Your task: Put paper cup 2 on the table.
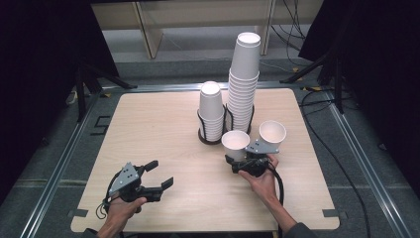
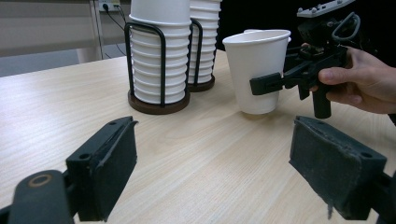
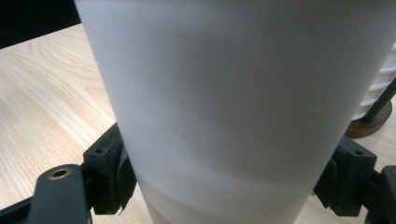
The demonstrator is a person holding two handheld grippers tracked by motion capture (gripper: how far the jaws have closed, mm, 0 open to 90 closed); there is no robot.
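A white paper cup (image 1: 235, 142) stands upright on the wooden table (image 1: 163, 129), right of centre. My right gripper (image 1: 236, 157) is shut on its lower half; in the right gripper view the cup (image 3: 233, 93) sits between both jaws with the pads against its wall. In the left gripper view that cup (image 2: 256, 70) rests on the tabletop with the right gripper (image 2: 268, 83) at its side. My left gripper (image 1: 162, 173) lies low near the front left of the table, open, with bare wood between its jaws (image 2: 212, 172).
A second loose white cup (image 1: 272, 134) stands just right of the held one. Behind them two black wire holders carry cup stacks: a tall stack (image 1: 243, 84) and a shorter stack (image 1: 211, 111). Dark curtains flank the table; cables lie on the floor at the right.
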